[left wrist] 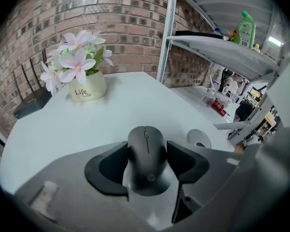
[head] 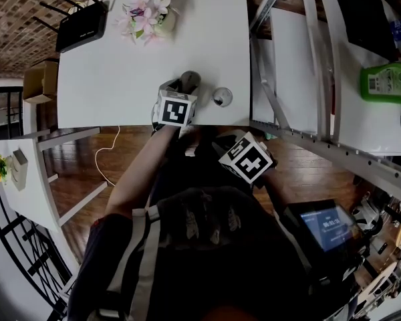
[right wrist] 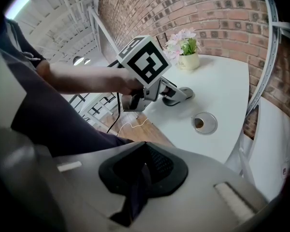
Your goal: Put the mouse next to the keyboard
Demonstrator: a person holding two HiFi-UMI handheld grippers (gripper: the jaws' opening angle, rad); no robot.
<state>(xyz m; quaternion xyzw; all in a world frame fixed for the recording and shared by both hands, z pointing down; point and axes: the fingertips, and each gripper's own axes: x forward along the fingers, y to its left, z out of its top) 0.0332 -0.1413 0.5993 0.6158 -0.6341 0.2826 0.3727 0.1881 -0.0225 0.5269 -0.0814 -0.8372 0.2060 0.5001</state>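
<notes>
Your worktop is a white slab set against a brick wall. At its far left corner lies a black router with its antennas up. Near it, along the far edge, stands a cream pot of pink flowers. Close to the front edge a round cable grommet is set into the surface. Just left of it the dark mouse rests, clamped between the jaws of your left tool.
</notes>
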